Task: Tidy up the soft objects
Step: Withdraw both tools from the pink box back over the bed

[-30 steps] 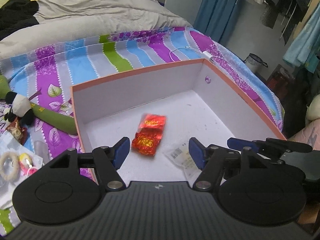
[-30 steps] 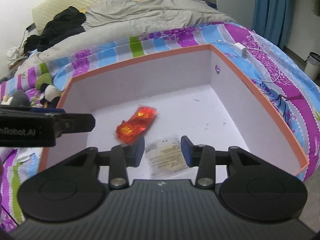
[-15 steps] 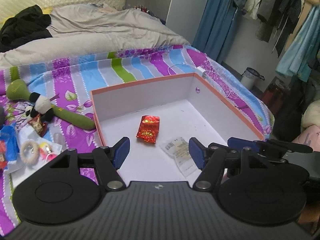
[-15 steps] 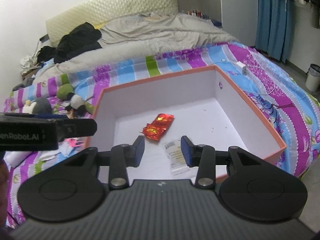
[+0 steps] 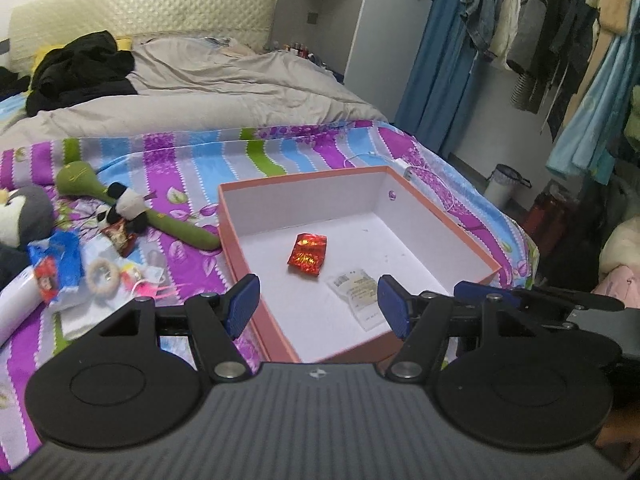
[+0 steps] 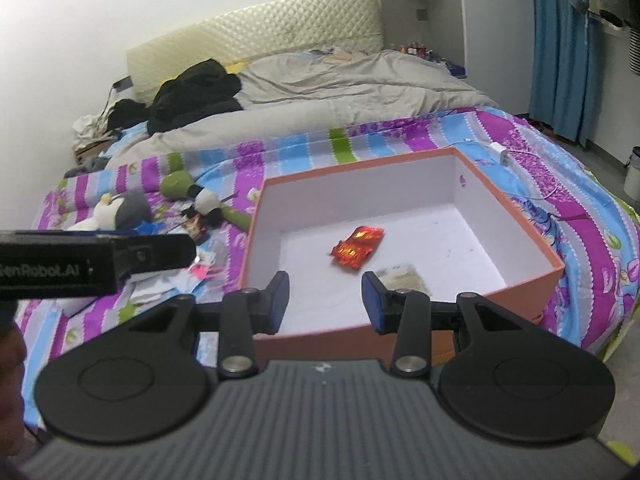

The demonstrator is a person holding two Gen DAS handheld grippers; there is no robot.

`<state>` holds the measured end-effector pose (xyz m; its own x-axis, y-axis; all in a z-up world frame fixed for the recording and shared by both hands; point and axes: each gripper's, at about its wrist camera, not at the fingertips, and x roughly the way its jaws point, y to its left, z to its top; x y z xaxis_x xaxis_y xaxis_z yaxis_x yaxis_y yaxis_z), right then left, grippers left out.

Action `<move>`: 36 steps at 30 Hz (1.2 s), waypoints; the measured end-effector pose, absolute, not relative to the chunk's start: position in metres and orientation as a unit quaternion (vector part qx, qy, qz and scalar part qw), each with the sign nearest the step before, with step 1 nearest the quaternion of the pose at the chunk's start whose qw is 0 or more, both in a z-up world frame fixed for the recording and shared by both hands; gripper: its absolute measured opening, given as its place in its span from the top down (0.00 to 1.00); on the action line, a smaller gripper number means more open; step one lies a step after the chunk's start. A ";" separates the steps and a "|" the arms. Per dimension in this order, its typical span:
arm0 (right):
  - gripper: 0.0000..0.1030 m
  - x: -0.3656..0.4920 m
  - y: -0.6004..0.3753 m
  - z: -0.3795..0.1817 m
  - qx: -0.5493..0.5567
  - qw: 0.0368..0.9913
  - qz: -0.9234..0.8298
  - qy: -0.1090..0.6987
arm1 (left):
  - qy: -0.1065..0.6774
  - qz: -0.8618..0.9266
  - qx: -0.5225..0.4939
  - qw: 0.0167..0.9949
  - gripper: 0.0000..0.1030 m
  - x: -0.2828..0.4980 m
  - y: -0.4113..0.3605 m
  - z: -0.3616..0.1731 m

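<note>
Two grippers, left (image 5: 316,300) wide, right (image 6: 324,296) narrower, both empty; red pack (image 5: 307,255) sits in box (image 5: 436,216); toys (image 5: 132,210) lie left on bed; swing left, pinch plush mid-body

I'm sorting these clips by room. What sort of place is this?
A lived-in bedroom, most likely: a bed with a padded headboard, a striped floral sheet, and clothes hanging beside a blue curtain.

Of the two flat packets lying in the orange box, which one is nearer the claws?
The pale clear packet with printed label, nearest the box's front edge; the shiny red foil packet lies farther in, mid-floor.
</note>
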<state>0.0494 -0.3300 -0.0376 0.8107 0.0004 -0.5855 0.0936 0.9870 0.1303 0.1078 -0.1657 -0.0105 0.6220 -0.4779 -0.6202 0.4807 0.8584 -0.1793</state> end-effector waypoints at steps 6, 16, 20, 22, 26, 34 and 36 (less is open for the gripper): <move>0.58 0.028 -0.309 -0.039 0.069 0.949 -0.006 0.307 | 0.342 -0.251 -0.014 0.905 0.32 0.076 -0.139 -0.009; 0.58 0.000 -0.271 -0.040 0.046 0.954 0.032 0.294 | 0.326 -0.212 -0.033 0.921 0.31 0.028 -0.093 -0.004; 0.58 -0.009 -0.257 -0.044 0.051 0.953 0.052 0.293 | 0.326 -0.192 -0.043 0.925 0.29 0.011 -0.073 -0.006; 0.58 -0.013 -0.250 -0.048 0.051 0.952 0.064 0.294 | 0.327 -0.183 -0.042 0.926 0.29 0.001 -0.064 -0.008; 0.58 -0.019 -0.235 -0.056 0.046 0.949 0.085 0.300 | 0.330 -0.164 -0.045 0.928 0.28 -0.016 -0.047 -0.014; 0.58 -0.024 -0.217 -0.068 0.022 0.945 0.109 0.308 | 0.329 -0.134 -0.061 0.933 0.25 -0.036 -0.018 -0.027; 0.58 -0.021 -0.215 -0.071 0.019 0.944 0.112 0.309 | 0.329 -0.129 -0.065 0.933 0.25 -0.038 -0.014 -0.031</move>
<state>-0.0214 -0.2145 -0.0715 0.7843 0.2231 -0.5789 -0.1999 0.9742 0.1046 -0.0385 -0.0136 -0.0308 0.7498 -0.2842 -0.5976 0.1983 0.9581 -0.2069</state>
